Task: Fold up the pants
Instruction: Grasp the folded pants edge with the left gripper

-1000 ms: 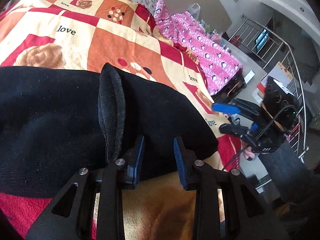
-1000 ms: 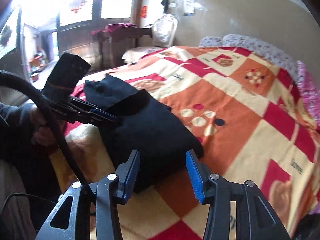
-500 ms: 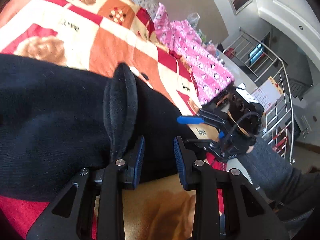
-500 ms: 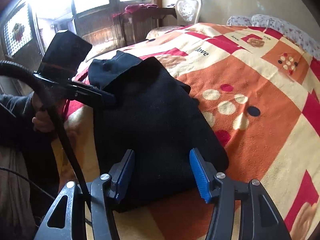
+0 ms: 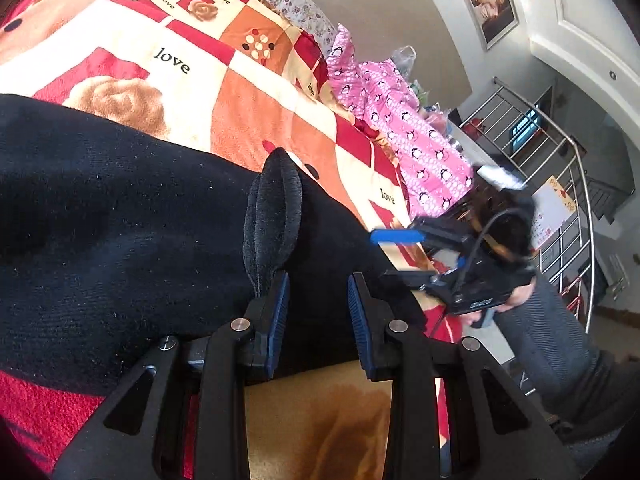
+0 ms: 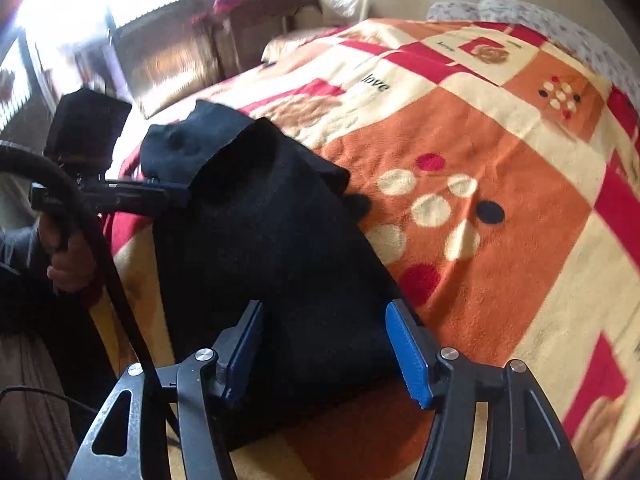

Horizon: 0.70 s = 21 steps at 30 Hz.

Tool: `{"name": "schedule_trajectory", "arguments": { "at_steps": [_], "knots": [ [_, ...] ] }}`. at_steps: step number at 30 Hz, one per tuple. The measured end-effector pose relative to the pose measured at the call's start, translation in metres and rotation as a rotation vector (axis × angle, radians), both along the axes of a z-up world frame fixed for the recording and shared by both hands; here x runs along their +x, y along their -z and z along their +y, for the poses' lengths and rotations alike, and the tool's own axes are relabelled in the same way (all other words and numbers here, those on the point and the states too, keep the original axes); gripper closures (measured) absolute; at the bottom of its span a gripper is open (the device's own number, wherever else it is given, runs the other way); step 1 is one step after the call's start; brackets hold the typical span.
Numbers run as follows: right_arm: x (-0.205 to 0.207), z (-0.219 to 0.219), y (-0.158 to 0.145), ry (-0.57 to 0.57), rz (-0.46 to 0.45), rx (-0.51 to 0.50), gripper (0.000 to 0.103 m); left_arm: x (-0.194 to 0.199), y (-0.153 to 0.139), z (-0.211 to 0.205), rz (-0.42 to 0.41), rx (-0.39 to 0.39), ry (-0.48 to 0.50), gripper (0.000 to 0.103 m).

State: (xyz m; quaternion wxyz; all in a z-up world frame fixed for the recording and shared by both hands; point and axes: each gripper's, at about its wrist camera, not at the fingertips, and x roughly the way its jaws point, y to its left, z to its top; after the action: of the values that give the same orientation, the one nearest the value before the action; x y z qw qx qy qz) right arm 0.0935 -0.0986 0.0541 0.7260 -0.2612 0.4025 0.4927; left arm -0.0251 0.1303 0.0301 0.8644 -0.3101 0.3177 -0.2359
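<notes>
Clearly soft and thick, the black pants (image 6: 272, 248) lie part-folded on the blanket (image 6: 500, 152) near the bed's edge. Both tongs stand apart, empty: the left gripper (image 5: 316, 312) just beside a raised fold, the right gripper (image 6: 328, 348) over the near end. Limp, probably not slippery; best pinched at corners or a doubled edge.

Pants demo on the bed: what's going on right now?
A person with a gripper in each hand is folding black pants on a patterned blanket. The pants lie folded into a thick stack. The left gripper is open at the stack's near edge, beside a raised fold. The right gripper is open too, its jaws straddling the stack's other end. Neither is gripping cloth.
</notes>
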Motion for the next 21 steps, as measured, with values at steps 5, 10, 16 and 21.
{"name": "schedule_trajectory", "arguments": {
  "at_steps": [5, 10, 16, 21],
  "knots": [
    [-0.011, 0.047, -0.041, 0.033, -0.094, 0.101, 0.043, 0.001, 0.004, 0.004, 0.007, -0.027, 0.009, 0.074],
    [0.011, 0.118, -0.003, 0.167, -0.183, -0.101, 0.043, -0.001, 0.003, 0.002, 0.000, -0.007, -0.007, 0.074],
    [0.024, 0.115, 0.005, 0.228, -0.183, -0.097, 0.032, -0.003, 0.003, -0.002, -0.016, 0.014, -0.021, 0.074],
    [-0.001, 0.080, -0.028, 0.305, -0.273, 0.110, 0.033, -0.005, 0.003, -0.005, -0.040, 0.037, -0.028, 0.073]
  ]
}}
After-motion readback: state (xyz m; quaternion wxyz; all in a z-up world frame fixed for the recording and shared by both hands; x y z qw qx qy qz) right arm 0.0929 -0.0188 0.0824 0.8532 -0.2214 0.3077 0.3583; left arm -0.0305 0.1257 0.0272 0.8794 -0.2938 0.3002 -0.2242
